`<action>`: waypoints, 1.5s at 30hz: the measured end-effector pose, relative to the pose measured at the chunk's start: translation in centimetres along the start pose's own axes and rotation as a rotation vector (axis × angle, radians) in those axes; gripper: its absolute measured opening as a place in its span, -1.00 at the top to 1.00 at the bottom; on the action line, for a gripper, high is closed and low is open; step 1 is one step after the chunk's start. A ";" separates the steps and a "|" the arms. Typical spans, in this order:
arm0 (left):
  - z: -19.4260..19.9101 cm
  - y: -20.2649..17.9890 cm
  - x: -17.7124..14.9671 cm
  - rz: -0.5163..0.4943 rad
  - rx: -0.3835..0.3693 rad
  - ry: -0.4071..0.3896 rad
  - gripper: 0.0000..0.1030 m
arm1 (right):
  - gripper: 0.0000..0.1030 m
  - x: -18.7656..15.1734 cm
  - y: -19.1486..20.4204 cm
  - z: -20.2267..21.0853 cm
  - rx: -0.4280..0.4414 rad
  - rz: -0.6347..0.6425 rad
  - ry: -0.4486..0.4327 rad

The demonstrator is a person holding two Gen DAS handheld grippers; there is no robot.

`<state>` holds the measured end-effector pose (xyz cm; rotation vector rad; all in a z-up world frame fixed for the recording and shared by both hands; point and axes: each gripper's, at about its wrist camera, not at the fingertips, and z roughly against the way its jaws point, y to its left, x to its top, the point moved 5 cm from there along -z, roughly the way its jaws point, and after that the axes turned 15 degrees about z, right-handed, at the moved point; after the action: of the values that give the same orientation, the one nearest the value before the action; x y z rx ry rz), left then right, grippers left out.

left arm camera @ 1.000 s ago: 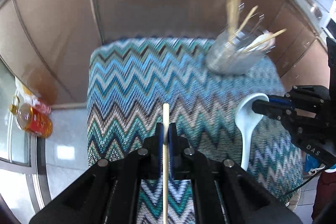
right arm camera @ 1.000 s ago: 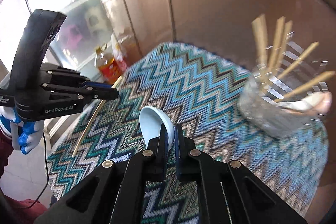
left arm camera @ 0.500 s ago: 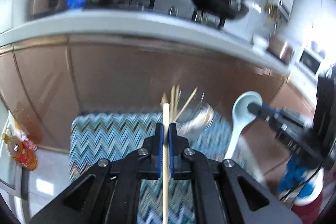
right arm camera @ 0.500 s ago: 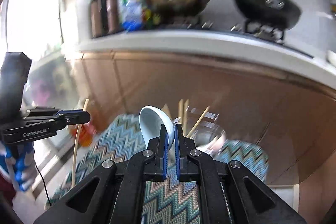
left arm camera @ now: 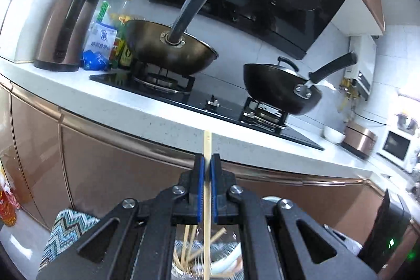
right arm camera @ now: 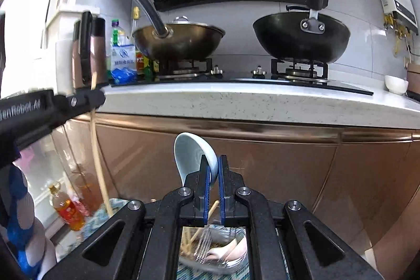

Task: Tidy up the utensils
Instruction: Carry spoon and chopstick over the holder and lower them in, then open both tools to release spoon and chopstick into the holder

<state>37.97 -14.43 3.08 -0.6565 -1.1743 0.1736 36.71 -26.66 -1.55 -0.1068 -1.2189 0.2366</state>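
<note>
Left wrist view: left gripper point(left arm camera: 207, 169) is clamping a single wooden chopstick point(left arm camera: 207, 146) between its blue pads, jaws nearly together, the stick's tip poking up at frame centre against the white countertop point(left arm camera: 157, 114).
Only in this view: rice cooker point(left arm camera: 361, 139), microwave point(left arm camera: 397, 146) and a white bowl point(left arm camera: 334, 135) are showing at the right edge; a dark block with a green light point(left arm camera: 391, 242) is sitting at lower right.
Right wrist view: right gripper point(right arm camera: 213, 175) is pinching a pale blue ceramic spoon point(right arm camera: 191, 151), jaws narrow, bowl end rising upper left of the pads.
Only in this view: the left gripper point(right arm camera: 86, 99) is reaching in from the left edge, its chopstick point(right arm camera: 98, 162) hanging down long and nearly upright; a blue-and-white glove point(right arm camera: 18, 214) is showing at lower left.
Both views: two woks on the stove, steel wok point(left arm camera: 170, 49) left, black wok point(left arm camera: 281, 85) right; a brown thermos point(left arm camera: 68, 25) at the left.
Holder: a clear jar point(right arm camera: 218, 248) with more chopsticks is peeking through the gap below the right gripper, standing on the zigzag cloth point(left arm camera: 65, 230).
Writing: "GenRobot.AI" is reading, blurred, along the left gripper's side in the right view; the blue-and-white bag point(left arm camera: 101, 43) is carrying Chinese print I cannot make out.
Pose: both grippers are pointing roughly level at the cabinet fronts.
</note>
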 end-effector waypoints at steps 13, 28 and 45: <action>-6.8 3.6 -5.5 -0.005 0.076 -0.031 0.92 | 0.87 -4.8 0.9 -4.7 0.018 0.048 0.045; -2.3 3.3 -4.4 -0.076 0.095 -0.054 0.43 | 0.44 -3.7 0.5 -0.2 0.001 0.015 0.007; 14.6 2.3 -3.0 -0.219 0.213 -0.050 -0.13 | 0.03 -0.6 3.8 15.8 -0.072 0.005 -0.095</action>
<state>24.18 -8.32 2.69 -0.3356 -1.2469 0.1273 21.26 -23.85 2.56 -0.1625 -1.3219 0.2038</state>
